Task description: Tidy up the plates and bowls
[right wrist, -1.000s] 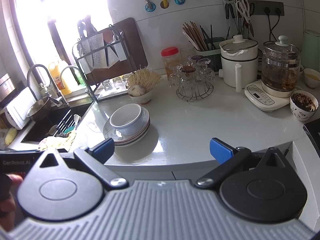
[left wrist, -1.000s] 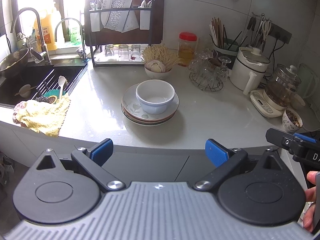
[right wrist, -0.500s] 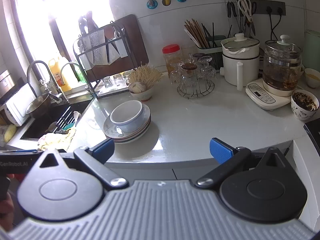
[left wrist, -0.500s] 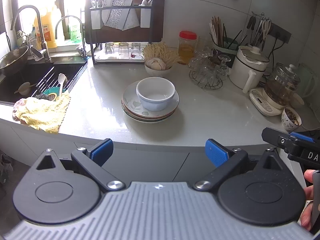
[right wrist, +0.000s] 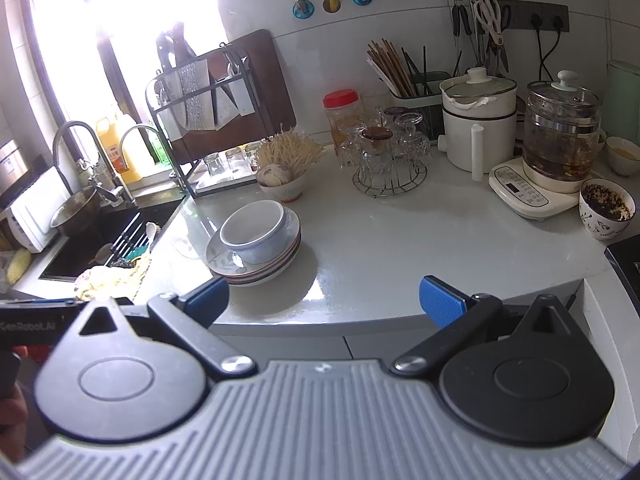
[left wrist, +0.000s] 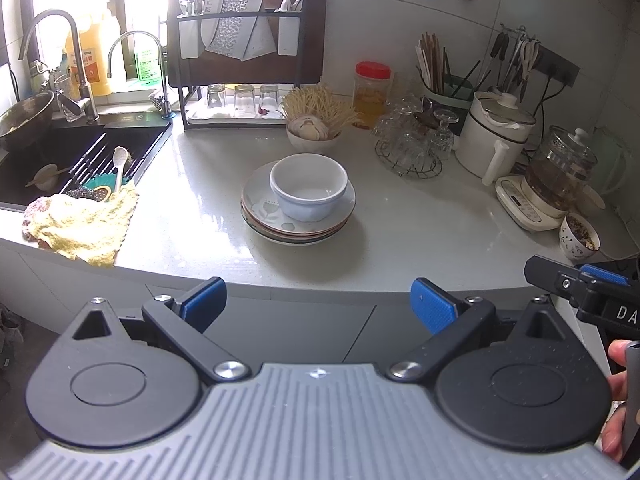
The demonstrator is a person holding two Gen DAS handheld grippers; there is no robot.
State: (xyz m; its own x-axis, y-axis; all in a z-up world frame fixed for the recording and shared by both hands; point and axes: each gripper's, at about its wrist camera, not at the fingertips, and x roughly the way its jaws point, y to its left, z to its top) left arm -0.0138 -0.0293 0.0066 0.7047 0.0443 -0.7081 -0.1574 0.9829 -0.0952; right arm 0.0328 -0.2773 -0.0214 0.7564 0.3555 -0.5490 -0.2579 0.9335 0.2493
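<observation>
Plates (left wrist: 298, 220) lie in one flat stack near the middle of the countertop (left wrist: 420, 240), with a white bowl (left wrist: 308, 186) seated upright on the top plate, mouth up. The bowl sits slightly off centre on the stack, toward the back. The stack stands between the sink (left wrist: 60, 152) on one side and the glass rack (left wrist: 412, 144) on the other, apart from both, and well back from the counter's front edge.

Tool state: my left gripper (left wrist: 318, 300) has its blue pads spread wide and holds nothing. My right gripper (right wrist: 324, 296) is likewise wide and empty. Both hang in front of the counter edge, short of the stack.

Hazards, as I judge them:
- Lifting the stack with the bowl on it: glazed ware is smooth, so any tilt may let the bowl slide off.
- Gripping one plate rim with narrow pads: the plate may pivot and drop.
- Wet patches appear to shine on the counter; a nudged stack could skid toward the small bowl of noodles (left wrist: 314, 132) behind it.
- A wide swing to the far side risks the glasses.

Orientation: plates and bowl are round, so no long axis applies. The symmetry axis is vertical, and any side approach serves equally.
</observation>
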